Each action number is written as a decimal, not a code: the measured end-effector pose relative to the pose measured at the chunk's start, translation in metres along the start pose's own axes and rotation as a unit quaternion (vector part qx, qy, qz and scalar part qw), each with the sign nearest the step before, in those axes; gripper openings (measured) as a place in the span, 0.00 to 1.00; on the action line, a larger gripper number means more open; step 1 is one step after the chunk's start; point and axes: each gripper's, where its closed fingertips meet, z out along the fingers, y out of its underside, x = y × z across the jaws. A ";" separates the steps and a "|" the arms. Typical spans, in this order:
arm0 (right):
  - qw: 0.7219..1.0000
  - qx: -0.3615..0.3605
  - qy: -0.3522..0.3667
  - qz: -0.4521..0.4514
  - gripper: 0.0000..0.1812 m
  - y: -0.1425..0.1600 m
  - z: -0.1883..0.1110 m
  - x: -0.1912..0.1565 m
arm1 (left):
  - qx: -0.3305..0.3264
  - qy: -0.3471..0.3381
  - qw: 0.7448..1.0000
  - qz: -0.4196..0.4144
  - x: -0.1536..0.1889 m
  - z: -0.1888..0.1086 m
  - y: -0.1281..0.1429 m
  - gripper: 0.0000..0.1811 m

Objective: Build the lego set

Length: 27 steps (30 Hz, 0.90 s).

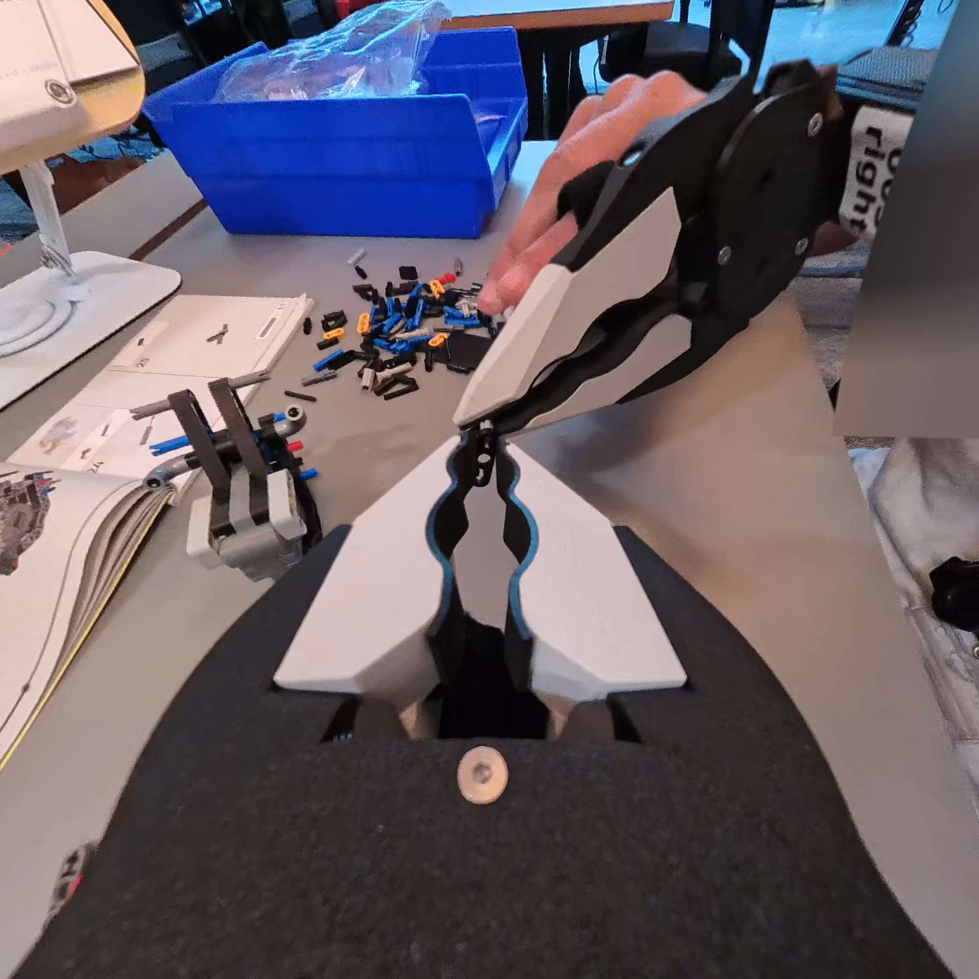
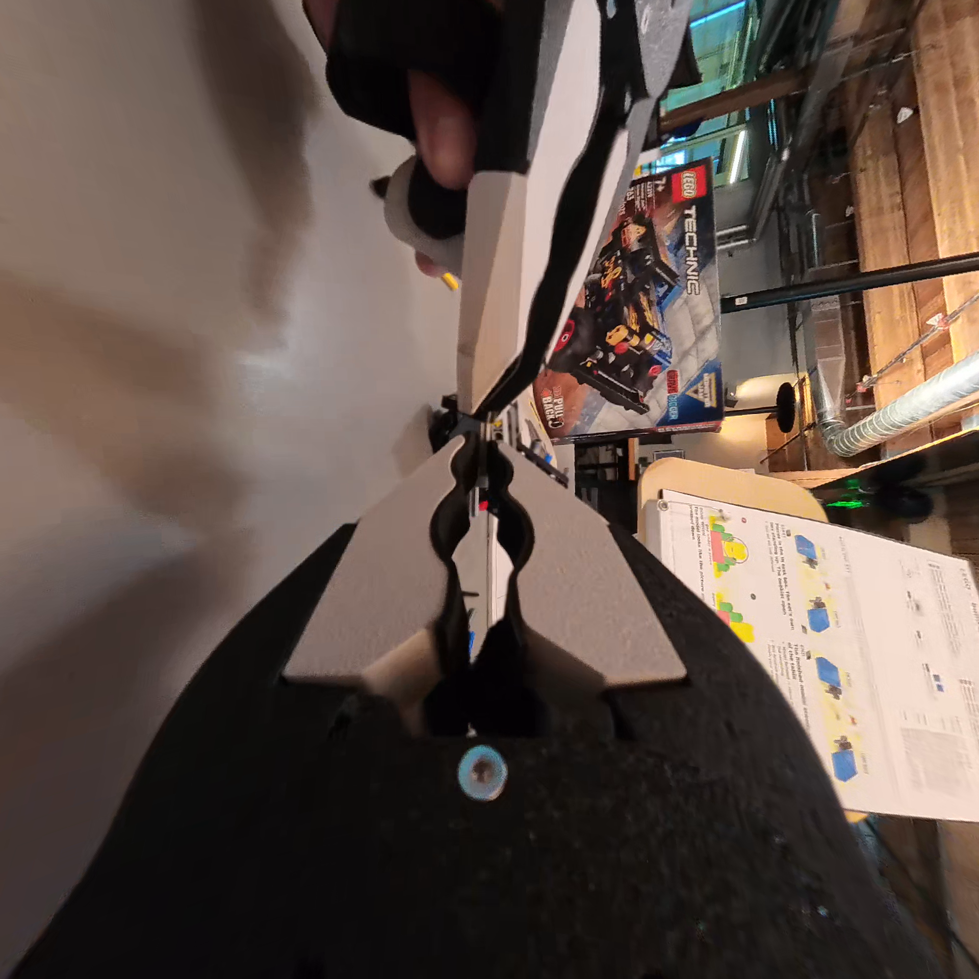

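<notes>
Lego pieces (image 1: 408, 328) lie scattered before blue bin (image 1: 339, 159), behind right tool (image 1: 484, 421).

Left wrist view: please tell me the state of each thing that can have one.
Left gripper: shut on a small black beam.
Right gripper: closed on a small pin, tip to tip with the left.
Blue bin: open, plastic bag inside.
Instruction booklet: open, lying flat.
Half-built model: upright on the table.
Loose pieces: scattered in a pile.
</notes>
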 end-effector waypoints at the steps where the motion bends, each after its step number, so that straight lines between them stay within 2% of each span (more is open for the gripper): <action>1: 1.000 0.005 0.000 0.012 0.01 0.000 0.000 0.000 | 0.003 0.003 1.000 -0.004 0.000 0.000 0.000 0.03; 3: 0.999 0.016 -0.012 0.040 0.01 -0.001 -0.001 0.000 | 0.010 0.008 1.000 -0.006 0.001 0.000 -0.002 0.03; 12: 0.997 -0.042 0.001 -0.063 0.01 0.005 0.004 -0.012 | -0.026 0.009 0.999 -0.023 0.000 0.007 0.014 0.03; 20: 0.993 -0.056 0.007 -0.101 0.01 0.007 0.006 -0.016 | -0.036 0.020 0.998 -0.046 0.000 0.010 0.020 0.03; 27: 0.992 -0.020 -0.004 -0.122 0.01 0.001 0.002 -0.023 | -0.039 0.081 0.993 -0.071 0.010 0.010 0.023 0.03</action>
